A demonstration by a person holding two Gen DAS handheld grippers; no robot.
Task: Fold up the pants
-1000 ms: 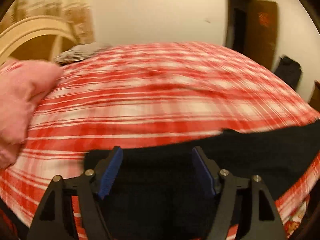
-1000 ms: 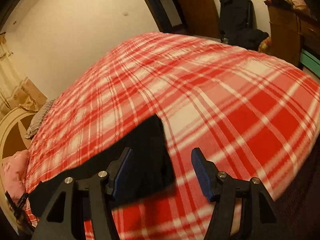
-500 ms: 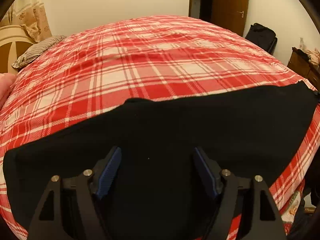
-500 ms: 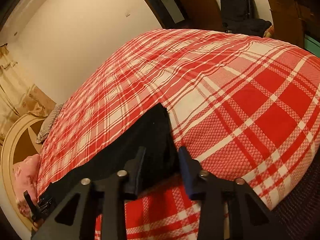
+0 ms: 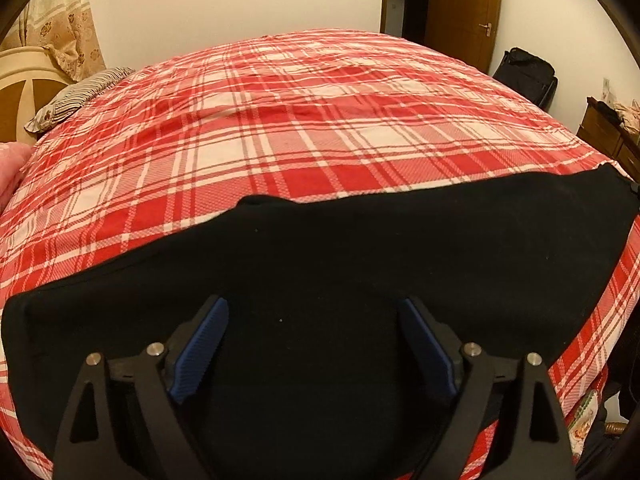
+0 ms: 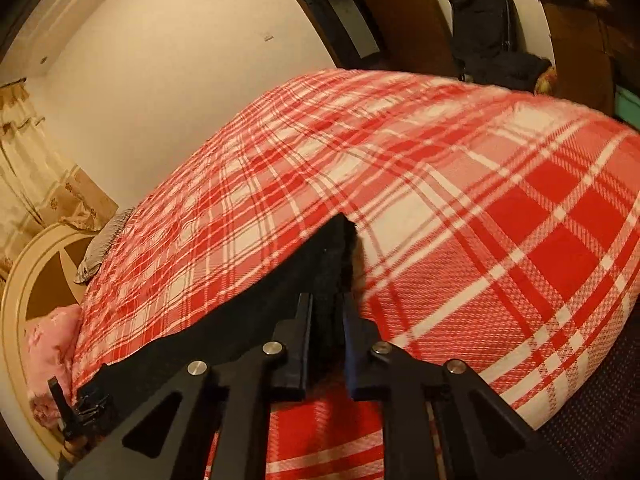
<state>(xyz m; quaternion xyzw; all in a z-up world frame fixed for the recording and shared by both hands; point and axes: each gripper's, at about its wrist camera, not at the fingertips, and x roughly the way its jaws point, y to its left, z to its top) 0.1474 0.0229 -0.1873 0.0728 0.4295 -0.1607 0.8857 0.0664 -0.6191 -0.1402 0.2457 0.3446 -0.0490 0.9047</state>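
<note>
Left wrist: pants [image 5: 360, 272] on plaid bed [image 5: 320, 120].

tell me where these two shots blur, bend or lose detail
Left wrist view: sharp, warm light, plaid bedspread bulged by fisheye, black pants a textureless mass. Right wrist view: tilted, softer toward the far edge, pants equally featureless.
</note>
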